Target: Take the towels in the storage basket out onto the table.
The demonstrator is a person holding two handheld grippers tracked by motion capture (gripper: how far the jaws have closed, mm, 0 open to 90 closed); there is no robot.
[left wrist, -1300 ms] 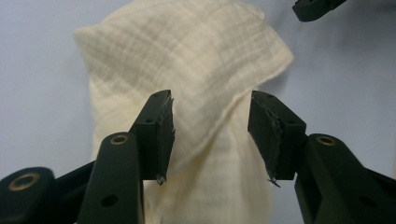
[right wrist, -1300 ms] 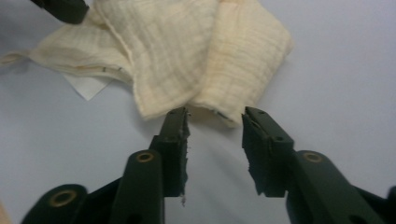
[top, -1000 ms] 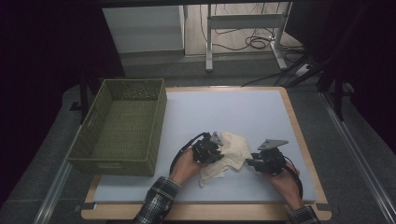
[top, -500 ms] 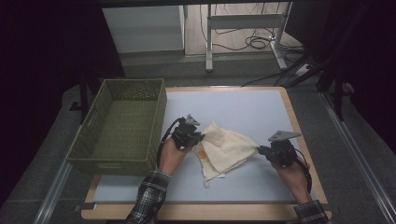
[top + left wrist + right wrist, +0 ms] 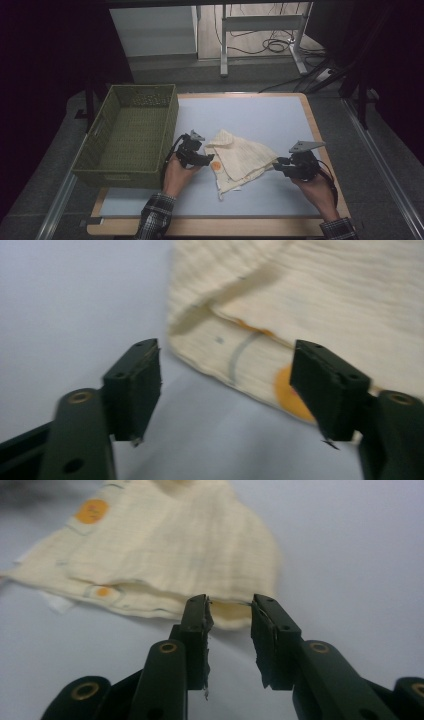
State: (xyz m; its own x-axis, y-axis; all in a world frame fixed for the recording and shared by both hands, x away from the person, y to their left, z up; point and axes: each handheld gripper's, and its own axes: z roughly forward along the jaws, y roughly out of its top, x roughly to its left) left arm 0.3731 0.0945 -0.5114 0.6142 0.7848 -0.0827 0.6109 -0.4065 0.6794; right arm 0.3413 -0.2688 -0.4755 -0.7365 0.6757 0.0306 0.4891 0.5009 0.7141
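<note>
Cream cloth [image 5: 242,159] lies folded on pale blue mat [image 5: 260,115], centre of table, between both grippers. Green basket [image 5: 131,134] at 9 o'clock from cloth, just beside left gripper [image 5: 202,159]; nothing lies between jaws and cloth.

Left gripper: jaws wide apart, holding nothing, cloth edge with orange dot [image 5: 289,390] just ahead.

Right gripper [image 5: 278,164] at cloth's 3 o'clock corner: jaws narrowly parted, tips at cloth hem [image 5: 227,611], no grip on it.

Gripper views show grey lines and orange dots on cloth; high view shows basket and cables on floor [image 5: 270,45] at 12 o'clock.
</note>
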